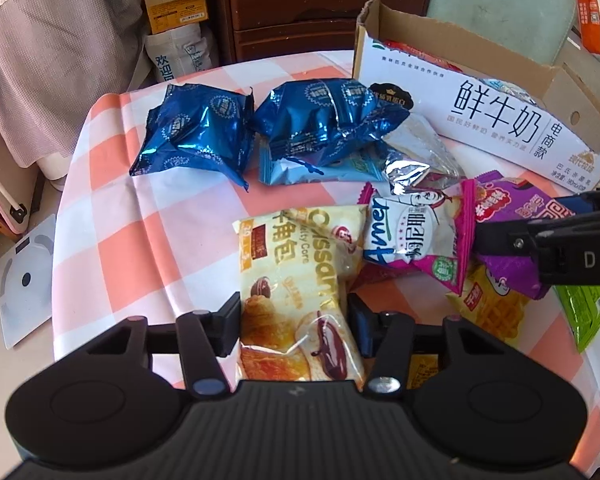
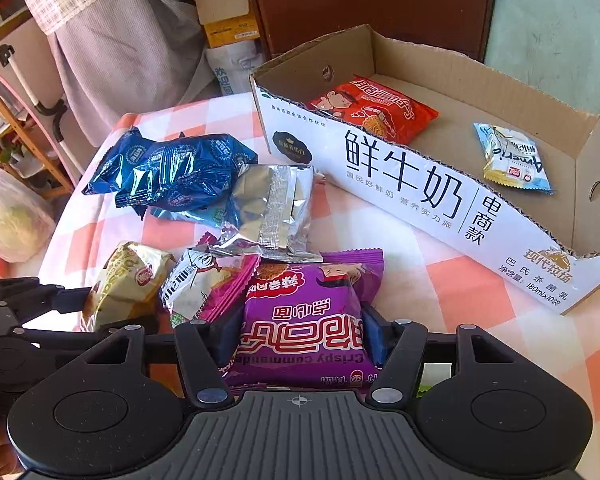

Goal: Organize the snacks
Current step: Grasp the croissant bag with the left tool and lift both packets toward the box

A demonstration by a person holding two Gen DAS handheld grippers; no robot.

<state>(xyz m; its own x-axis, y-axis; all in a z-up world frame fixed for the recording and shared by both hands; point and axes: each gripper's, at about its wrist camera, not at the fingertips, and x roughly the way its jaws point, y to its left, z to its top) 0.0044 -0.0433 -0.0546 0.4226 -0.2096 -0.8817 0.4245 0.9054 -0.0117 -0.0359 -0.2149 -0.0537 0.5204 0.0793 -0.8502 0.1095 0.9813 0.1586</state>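
Nearest, the croissant pack (image 1: 296, 300) sat between the fingers of the left gripper (image 1: 294, 326), both pads pressed against its sides; it lay near the front of the checked tablecloth (image 1: 140, 216). Likewise the purple noodle pack (image 2: 304, 320) was clamped in the right gripper (image 2: 300, 334), fingers tight on either side, on the cloth just in front of the box.

Between the two held packs lay a pink-edged white packet (image 2: 204, 284), touching both. Behind it a silver foil packet (image 2: 276, 212) rested on the purple pack's far edge. Farther left, two blue foil packs (image 1: 260, 132) sat side by side, the right one lying on a pale blue packet (image 1: 320, 168). In the left wrist view a yellow waffle pack (image 1: 488, 304) and a green packet (image 1: 584, 312) lay at the right, partly under the right gripper's arm.

The cardboard milk box (image 2: 420, 184) stood far right on the table, open-topped, with a torn rim. Inside it were a red noodle pack (image 2: 376, 112) near the left end and a small blue-and-white packet (image 2: 514, 158) toward the right, well apart.

Beyond the table: a dark wooden cabinet (image 2: 372, 4) and an open carton (image 2: 228, 16).
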